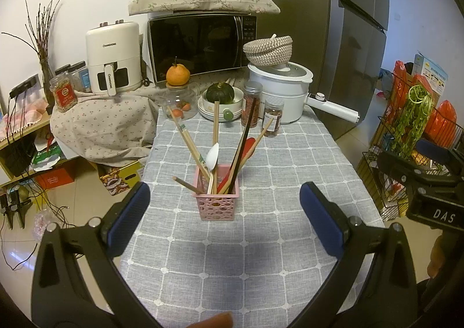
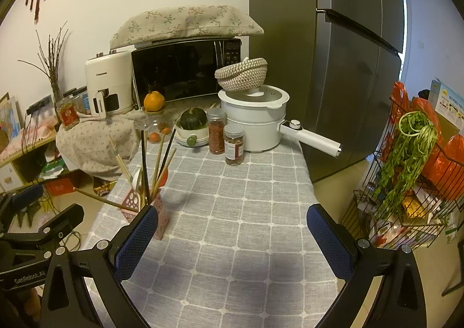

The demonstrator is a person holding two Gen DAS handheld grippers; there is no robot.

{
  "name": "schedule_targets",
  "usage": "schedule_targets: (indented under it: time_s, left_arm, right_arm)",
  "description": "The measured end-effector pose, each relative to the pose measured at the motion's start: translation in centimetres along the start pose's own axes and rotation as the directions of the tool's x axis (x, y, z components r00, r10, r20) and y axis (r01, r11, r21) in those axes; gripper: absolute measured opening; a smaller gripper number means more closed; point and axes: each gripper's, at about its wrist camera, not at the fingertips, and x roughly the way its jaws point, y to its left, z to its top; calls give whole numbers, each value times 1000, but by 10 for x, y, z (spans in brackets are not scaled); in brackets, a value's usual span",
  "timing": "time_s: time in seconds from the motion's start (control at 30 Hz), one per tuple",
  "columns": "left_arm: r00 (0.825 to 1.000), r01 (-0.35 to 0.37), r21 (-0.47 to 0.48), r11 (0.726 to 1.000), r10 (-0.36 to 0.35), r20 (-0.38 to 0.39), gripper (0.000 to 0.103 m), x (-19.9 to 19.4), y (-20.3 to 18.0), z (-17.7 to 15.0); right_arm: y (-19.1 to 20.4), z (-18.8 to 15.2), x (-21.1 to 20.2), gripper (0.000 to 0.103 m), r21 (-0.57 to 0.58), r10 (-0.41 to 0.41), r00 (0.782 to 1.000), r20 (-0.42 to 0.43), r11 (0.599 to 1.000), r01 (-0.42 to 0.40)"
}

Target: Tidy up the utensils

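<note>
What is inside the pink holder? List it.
The pink holder holds wooden chopsticks, dark chopsticks, a white spoon and a red utensil. Their lower ends are hidden by its walls.

The pink basket (image 2: 158, 212) is partly hidden behind the right gripper's left finger (image 2: 136, 244). Jar labels (image 1: 271, 119) are too small to read.

A table under a grey checked tablecloth (image 1: 261, 241) carries a pink perforated holder (image 1: 217, 202) near its middle, and along the far edge two spice jars (image 1: 251, 107), a white electric pot (image 1: 282, 90), stacked plates (image 1: 213, 112) and a glass jar (image 1: 179, 103)
</note>
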Motion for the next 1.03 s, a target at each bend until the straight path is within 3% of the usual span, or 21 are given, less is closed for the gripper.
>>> schedule_targets:
  time_s: [1.03]
  left_arm:
    - [1000,-5,-4,1000,5,2,103,-1,5,0]
  right_arm:
    - [0,-5,2,103,12,1,1000,-13,1000,-1]
